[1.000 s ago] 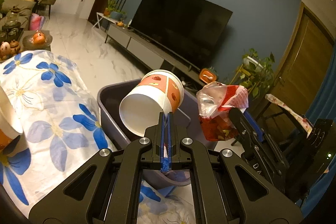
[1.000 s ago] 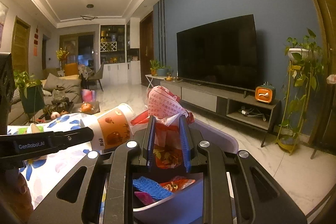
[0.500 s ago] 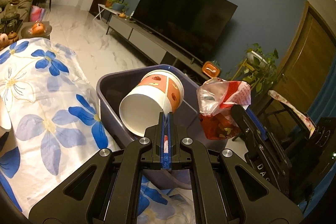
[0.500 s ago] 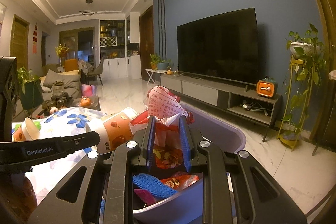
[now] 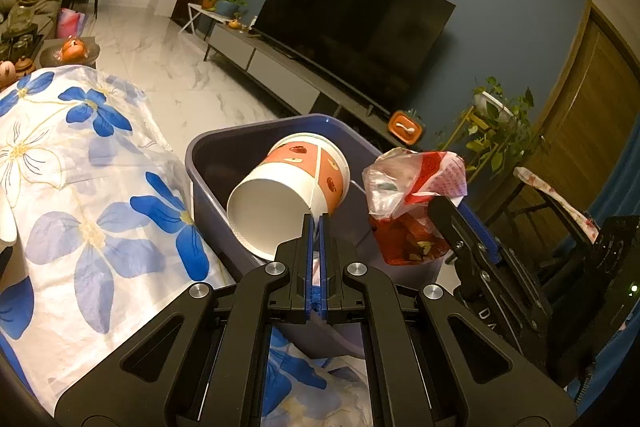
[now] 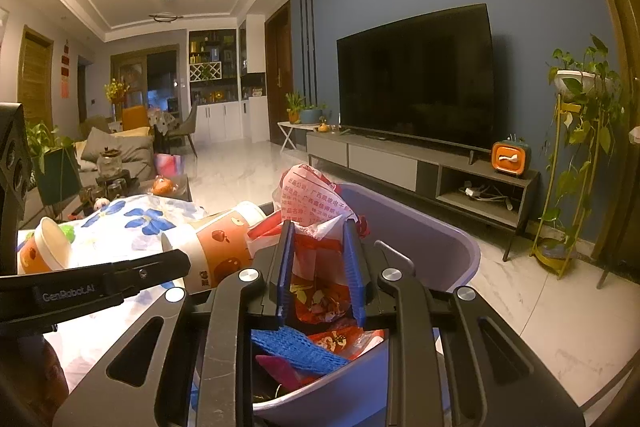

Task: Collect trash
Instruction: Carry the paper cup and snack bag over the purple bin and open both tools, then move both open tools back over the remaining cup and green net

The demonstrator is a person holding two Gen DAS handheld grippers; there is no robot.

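My left gripper (image 5: 316, 221) is shut on the rim of a white and orange paper cup (image 5: 288, 195), held tilted over the open purple bin (image 5: 224, 143). My right gripper (image 6: 318, 231) is shut on a red and clear plastic bag (image 6: 316, 199) of scraps, held above the same bin (image 6: 436, 227). In the left wrist view that bag (image 5: 412, 187) hangs at the bin's right side beside the cup. The cup (image 6: 216, 247) shows left of the bag in the right wrist view. Blue and red wrappers (image 6: 300, 347) lie inside the bin.
A table with a blue-flowered white cloth (image 5: 80, 187) lies left of the bin. A second orange paper cup (image 6: 44, 247) stands on it. A TV (image 6: 416, 83) on a low cabinet, a plant stand (image 6: 576, 155) and marble floor lie beyond.
Both grippers have kept their hold and moved slightly forward over the bin. More of the bin's inside and its wrappers shows in the right wrist view.
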